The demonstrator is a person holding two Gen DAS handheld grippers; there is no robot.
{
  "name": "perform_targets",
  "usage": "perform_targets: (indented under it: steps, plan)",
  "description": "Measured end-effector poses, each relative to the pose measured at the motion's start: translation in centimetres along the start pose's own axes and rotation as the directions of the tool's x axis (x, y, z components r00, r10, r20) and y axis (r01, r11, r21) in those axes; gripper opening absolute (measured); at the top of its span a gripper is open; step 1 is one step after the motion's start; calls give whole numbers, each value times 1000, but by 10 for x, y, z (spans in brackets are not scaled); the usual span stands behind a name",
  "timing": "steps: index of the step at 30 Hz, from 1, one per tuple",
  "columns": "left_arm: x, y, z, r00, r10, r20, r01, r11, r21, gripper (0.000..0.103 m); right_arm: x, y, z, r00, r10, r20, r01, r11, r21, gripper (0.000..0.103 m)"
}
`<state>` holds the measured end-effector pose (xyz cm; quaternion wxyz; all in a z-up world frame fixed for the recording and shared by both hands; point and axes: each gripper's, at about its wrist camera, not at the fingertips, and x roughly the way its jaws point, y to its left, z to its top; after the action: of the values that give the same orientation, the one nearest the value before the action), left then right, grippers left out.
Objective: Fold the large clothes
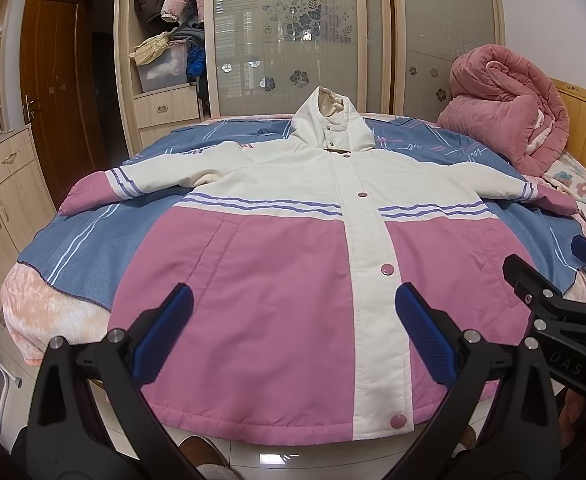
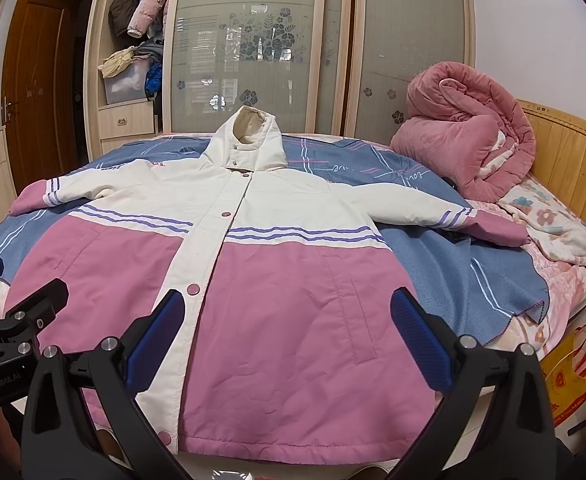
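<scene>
A pink and cream hooded jacket (image 1: 277, 264) lies flat, front up and snapped shut, on the blue bedspread (image 1: 93, 240), sleeves spread to both sides. It also shows in the right wrist view (image 2: 277, 304). My left gripper (image 1: 293, 332) is open and empty, held above the jacket's lower hem left of the button placket. My right gripper (image 2: 285, 340) is open and empty above the hem's right half. The right gripper also appears at the right edge of the left wrist view (image 1: 565, 292); the left gripper shows at the left edge of the right wrist view (image 2: 17, 316).
A rolled pink quilt (image 1: 505, 112) lies at the bed's far right by the wooden headboard (image 2: 573, 160). A wardrobe with glass sliding doors (image 1: 293, 40) stands behind the bed. A cabinet (image 1: 5, 200) is at the left. A yellow bag (image 2: 573, 376) sits on the floor at the right.
</scene>
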<state>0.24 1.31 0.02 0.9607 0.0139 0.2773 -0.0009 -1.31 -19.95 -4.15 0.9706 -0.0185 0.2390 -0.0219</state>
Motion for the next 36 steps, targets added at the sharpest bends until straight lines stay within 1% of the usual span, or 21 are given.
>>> perform_targets:
  steps: [9, 36]
  plan:
    - [7, 4, -2, 1000, 1, 0, -1, 1000, -2, 101, 0, -1, -1, 1000, -1, 1, 1, 1000, 1, 102]
    - [3, 7, -2, 1000, 4, 1, -4, 1000, -8, 101, 3, -2, -4, 1000, -5, -1, 5, 1000, -3, 102]
